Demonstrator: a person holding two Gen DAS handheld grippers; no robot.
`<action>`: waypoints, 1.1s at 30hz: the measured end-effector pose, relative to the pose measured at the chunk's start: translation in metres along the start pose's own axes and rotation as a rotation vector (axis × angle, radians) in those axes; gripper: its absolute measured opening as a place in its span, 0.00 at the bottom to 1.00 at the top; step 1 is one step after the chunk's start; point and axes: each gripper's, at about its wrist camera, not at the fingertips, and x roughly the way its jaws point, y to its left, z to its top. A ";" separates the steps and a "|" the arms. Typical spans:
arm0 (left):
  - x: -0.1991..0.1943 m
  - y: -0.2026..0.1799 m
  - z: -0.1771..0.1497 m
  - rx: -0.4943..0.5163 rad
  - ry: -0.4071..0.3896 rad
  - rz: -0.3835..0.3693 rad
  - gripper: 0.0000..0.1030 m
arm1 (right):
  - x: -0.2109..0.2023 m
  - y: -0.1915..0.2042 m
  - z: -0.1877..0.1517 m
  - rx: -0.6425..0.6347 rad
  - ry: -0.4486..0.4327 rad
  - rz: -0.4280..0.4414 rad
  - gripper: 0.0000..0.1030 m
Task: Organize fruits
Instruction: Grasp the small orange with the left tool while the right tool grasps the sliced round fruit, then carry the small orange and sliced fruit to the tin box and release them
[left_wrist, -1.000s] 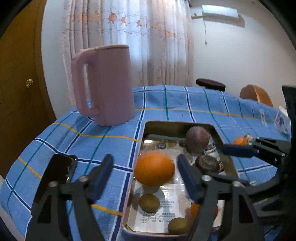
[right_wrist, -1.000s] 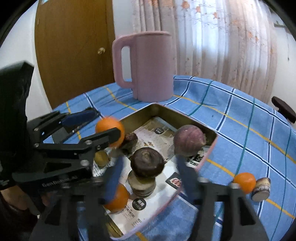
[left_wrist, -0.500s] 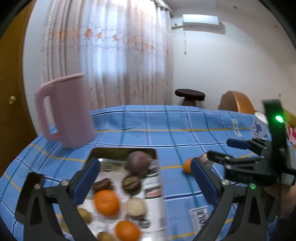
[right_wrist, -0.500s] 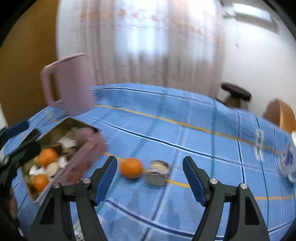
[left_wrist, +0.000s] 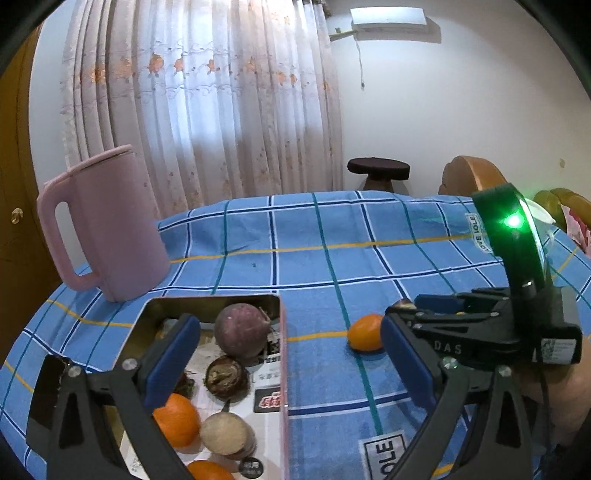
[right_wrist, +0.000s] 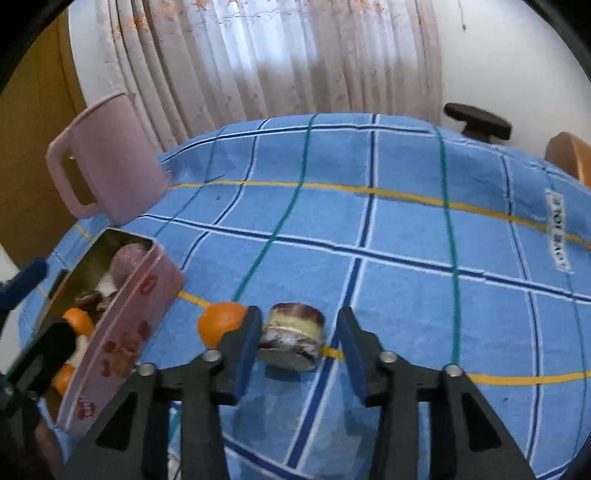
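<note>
Right of the pink tin (right_wrist: 122, 325), the right hand-held gripper (right_wrist: 299, 343) has been closing around a cut fruit half (right_wrist: 291, 338), pads not yet gripping; the left hand-held gripper (left_wrist: 288, 363) hangs released over the tin.

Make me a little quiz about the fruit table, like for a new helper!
1. True or false: the loose orange lies inside the pink tin.
2. What stands beyond the tin? A) pink jug B) glass bottle C) bowl
3. Fill in: in the right wrist view, the cut fruit piece sits to the orange's ___.
Key: 1 false; 2 A; 3 right.
</note>
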 end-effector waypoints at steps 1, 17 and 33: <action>0.002 -0.002 0.000 0.004 0.003 -0.001 0.97 | 0.002 0.001 -0.001 -0.003 0.013 0.015 0.38; 0.043 -0.053 0.001 0.072 0.145 -0.079 0.83 | -0.042 -0.040 -0.027 0.038 -0.102 -0.110 0.35; 0.094 -0.066 -0.005 0.054 0.317 -0.144 0.36 | -0.050 -0.039 -0.029 0.013 -0.141 -0.084 0.35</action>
